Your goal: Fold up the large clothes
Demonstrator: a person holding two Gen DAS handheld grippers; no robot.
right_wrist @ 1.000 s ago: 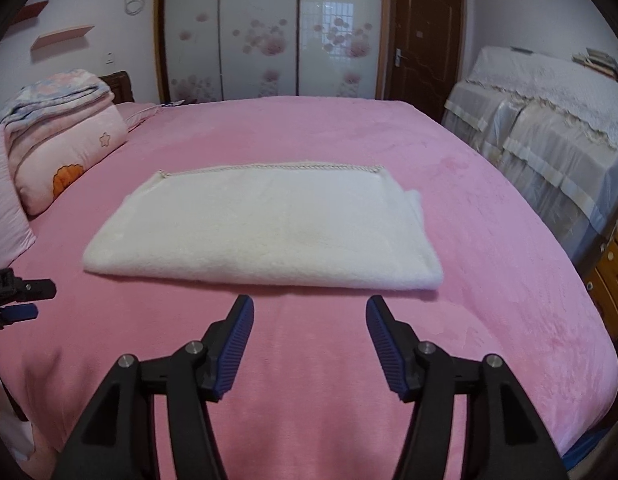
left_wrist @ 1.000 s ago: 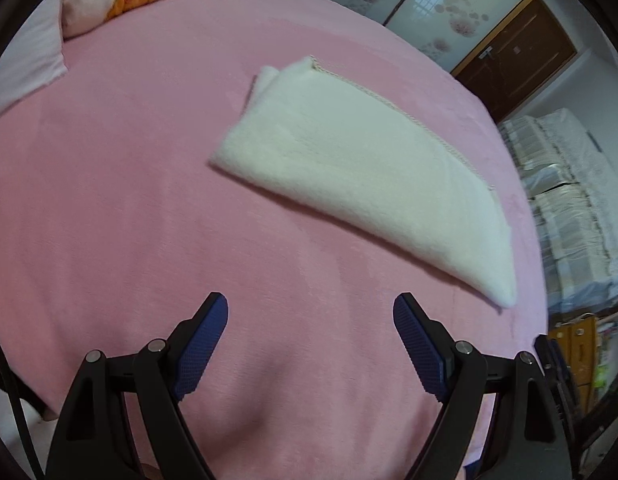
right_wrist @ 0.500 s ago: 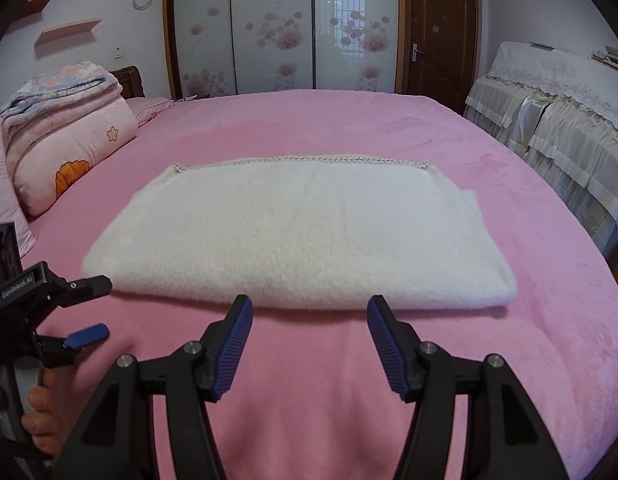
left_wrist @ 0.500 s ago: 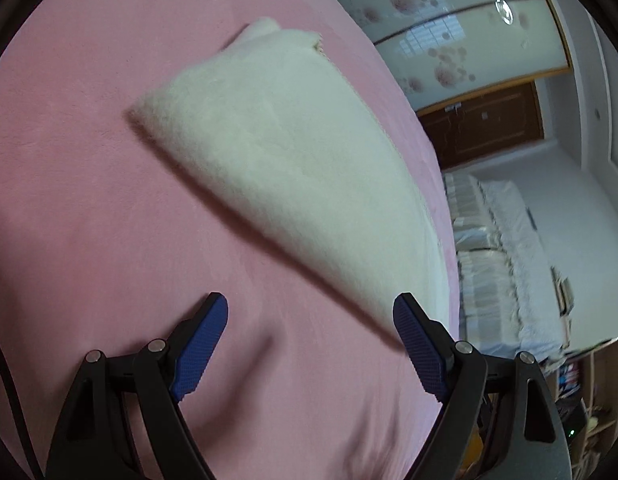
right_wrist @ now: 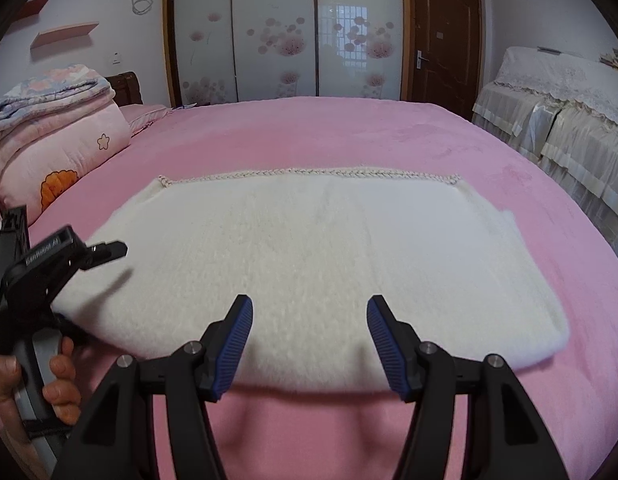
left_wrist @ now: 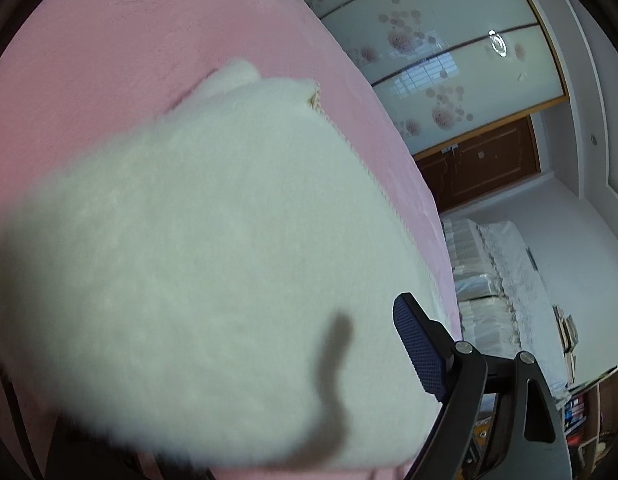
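A folded white fleece garment (right_wrist: 309, 264) lies flat on the pink bed (right_wrist: 309, 132), with a braided trim along its far edge. My right gripper (right_wrist: 309, 336) is open and empty, its blue pads over the garment's near edge. My left gripper (right_wrist: 109, 250) is at the garment's left end, jaws open, one finger over the cloth. In the left wrist view the garment (left_wrist: 209, 260) fills the frame, blurred; only one blue pad (left_wrist: 419, 354) shows above it, and the other finger is hidden under the cloth.
Folded pink quilts and a pillow (right_wrist: 57, 140) sit at the bed's left head. A covered sofa (right_wrist: 557, 120) stands to the right. A glass-door wardrobe (right_wrist: 285, 32) and a brown door (right_wrist: 445, 40) are behind the bed.
Both grippers have moved forward to the garment. The left one has slid onto its left end, so the cloth now covers one finger. The right one now reaches over the near edge.
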